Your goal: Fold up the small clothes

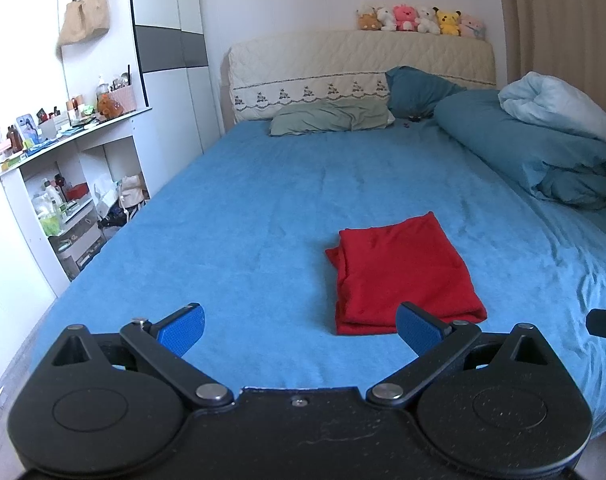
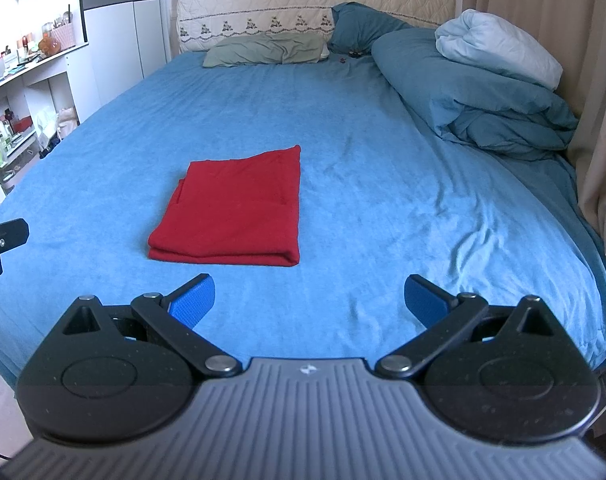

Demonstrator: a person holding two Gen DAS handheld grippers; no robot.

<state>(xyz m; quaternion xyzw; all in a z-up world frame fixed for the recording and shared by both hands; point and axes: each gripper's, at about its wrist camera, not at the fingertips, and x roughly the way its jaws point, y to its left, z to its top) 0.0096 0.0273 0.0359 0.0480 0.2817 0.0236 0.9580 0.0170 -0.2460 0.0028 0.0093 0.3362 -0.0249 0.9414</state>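
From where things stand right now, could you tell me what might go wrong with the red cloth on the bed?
1. The red cloth lies folded, but one layer sticks out at its left edge; another fold could trap that and leave it uneven.
2. Both the left claw and the right claw are open and apart from it; pinching only the top layer might pull the fold open.
3. The blue sheet could get caught in a low grab.

The left gripper (image 1: 299, 326) hangs level and empty, its blue-padded fingers (image 1: 182, 330) spread wide toward ten and two o'clock. The right gripper (image 2: 309, 300) is likewise empty with fingers (image 2: 193, 304) splayed wide. Each shows as a black part at the other view's edge, at three and nine o'clock.
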